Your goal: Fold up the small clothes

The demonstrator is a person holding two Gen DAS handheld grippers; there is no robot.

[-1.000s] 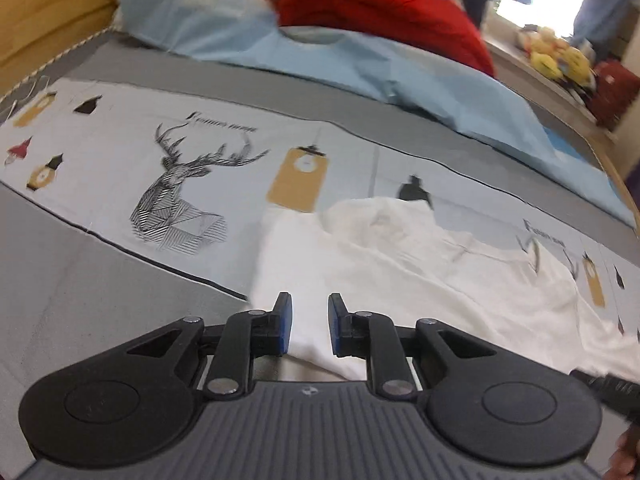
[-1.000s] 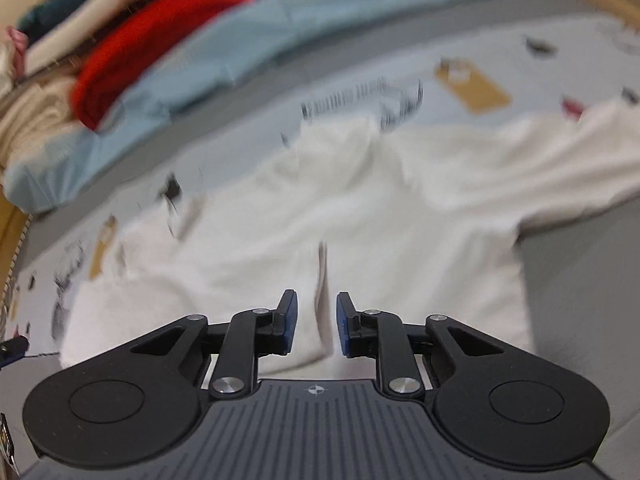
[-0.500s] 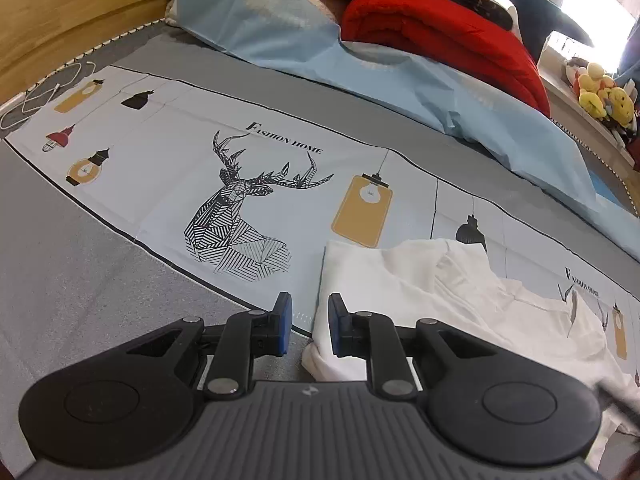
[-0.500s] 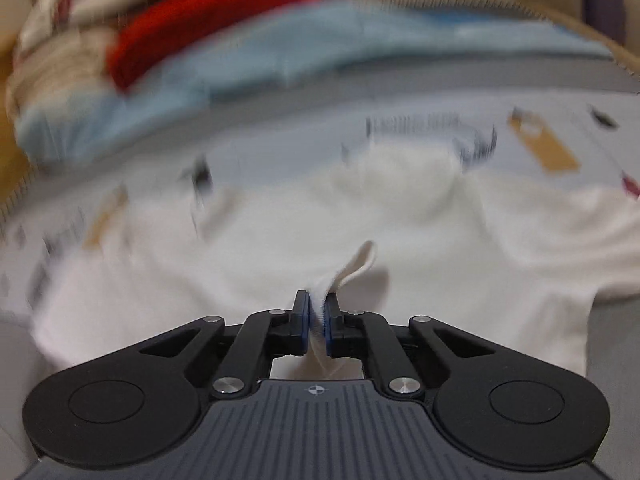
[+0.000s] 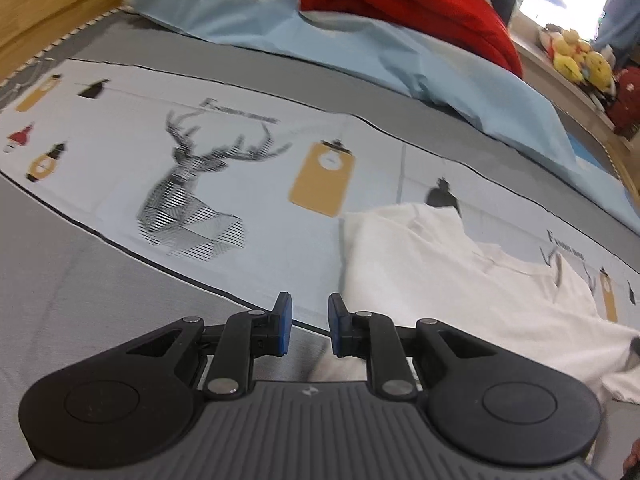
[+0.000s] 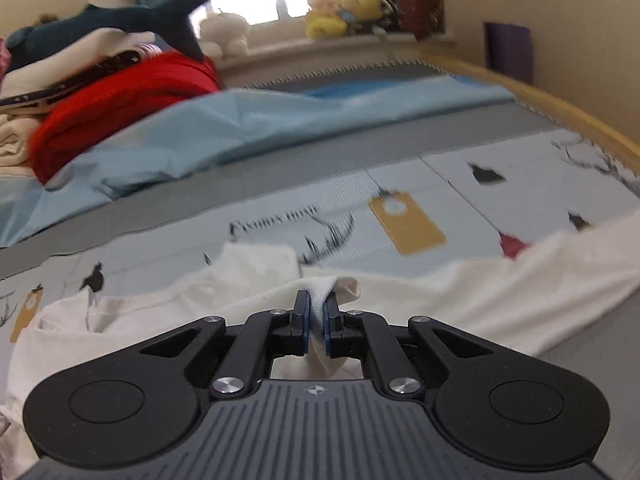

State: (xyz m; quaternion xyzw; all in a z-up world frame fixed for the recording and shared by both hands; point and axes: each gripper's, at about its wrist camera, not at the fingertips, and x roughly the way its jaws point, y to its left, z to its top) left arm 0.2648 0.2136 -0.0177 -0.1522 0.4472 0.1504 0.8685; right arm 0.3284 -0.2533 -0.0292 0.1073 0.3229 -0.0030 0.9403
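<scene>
Pinching a fold of the crumpled white cotton garment (image 6: pixel 460 300), right gripper (image 6: pixel 317 312) has just clamped shut. Left gripper (image 5: pixel 308 322) hangs parted, empty, over the deer-print grey bedsheet (image 5: pixel 192 196).

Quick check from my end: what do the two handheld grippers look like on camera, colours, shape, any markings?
Both match. The left gripper and right gripper have matte black linkage arms with silver pivot screws, blue fingertip pads, two round black housings, and a ribbed dark grey base bearing a small white emblem. No cables or sleeves are visible.
</scene>
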